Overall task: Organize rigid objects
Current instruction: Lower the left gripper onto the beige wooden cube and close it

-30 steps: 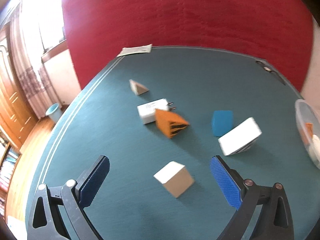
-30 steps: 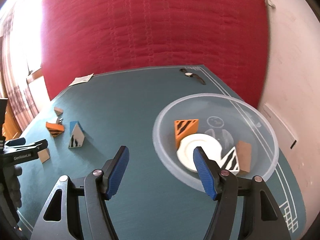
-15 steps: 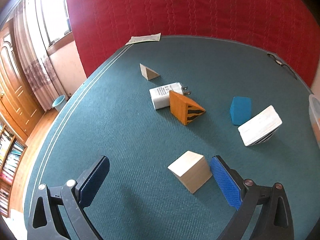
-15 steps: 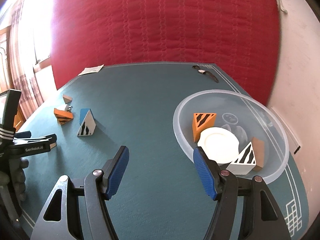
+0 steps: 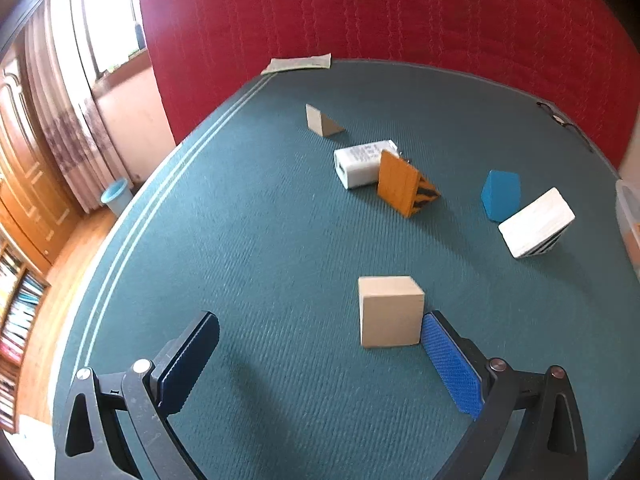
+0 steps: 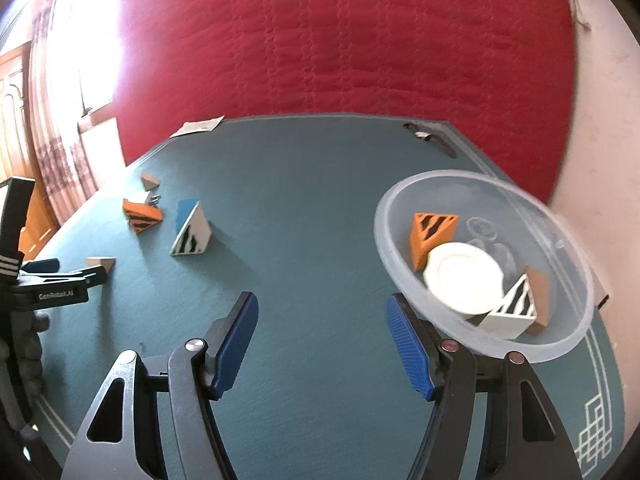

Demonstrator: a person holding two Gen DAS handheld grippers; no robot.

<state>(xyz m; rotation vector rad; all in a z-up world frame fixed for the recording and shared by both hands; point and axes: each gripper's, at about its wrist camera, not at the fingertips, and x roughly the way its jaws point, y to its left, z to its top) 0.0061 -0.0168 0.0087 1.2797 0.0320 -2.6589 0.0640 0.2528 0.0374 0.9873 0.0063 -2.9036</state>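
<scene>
red quilted wall (image 5: 360, 12), bright window (image 5: 108, 28) with patterned curtains (image 5: 60, 128), wooden door (image 5: 24, 184), wood floor (image 5: 68, 256), bookshelf (image 5: 16, 328), blue bin (image 5: 114, 194)

Two low wrist views over the teal table (image 5: 280, 240), both facing the red curtain (image 6: 340, 40), sharing the scattered blocks.

"GenRobot.AI" on the left claw (image 6: 60, 280) body.

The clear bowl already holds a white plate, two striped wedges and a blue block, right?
Not quite. In the right wrist view the clear bowl holds the white plate, two striped wedges and a brown block, not a blue one.
</scene>
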